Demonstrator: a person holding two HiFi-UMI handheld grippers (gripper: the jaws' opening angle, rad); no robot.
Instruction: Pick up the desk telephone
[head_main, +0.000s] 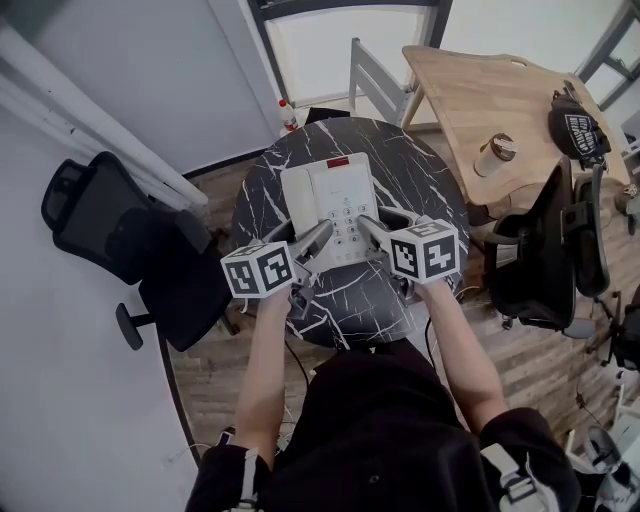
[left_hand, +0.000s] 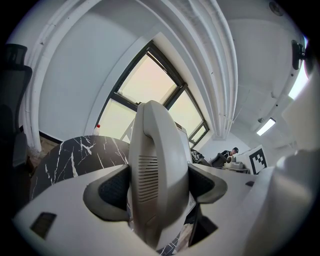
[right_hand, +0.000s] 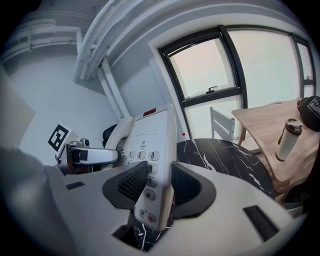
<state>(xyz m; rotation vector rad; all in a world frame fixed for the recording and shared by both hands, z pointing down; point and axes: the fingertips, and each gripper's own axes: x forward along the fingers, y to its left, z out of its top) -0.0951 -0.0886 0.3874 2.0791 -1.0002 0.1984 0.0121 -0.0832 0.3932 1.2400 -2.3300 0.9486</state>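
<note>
Grippers, hand-held pair, nearest: left gripper (head_main: 318, 236) clamped on the handset (left_hand: 157, 165) at the left side of the desk telephone (head_main: 335, 195); right gripper (head_main: 368, 225) clamped on its right edge beside the keypad (right_hand: 145, 162); telephone over the middle of the round black marble table (head_main: 420, 185), contact unclear; small bottle (head_main: 288, 115) at the far rim; wooden table (head_main: 490, 100) with cup (head_main: 494, 153) far right.

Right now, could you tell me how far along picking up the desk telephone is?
Done: left tongs clamp the handset, right tongs clamp the telephone base beside its keypad. In hand: that two-sided grip. Left: raising it off the marble table; lift-off isn't evident.
</note>
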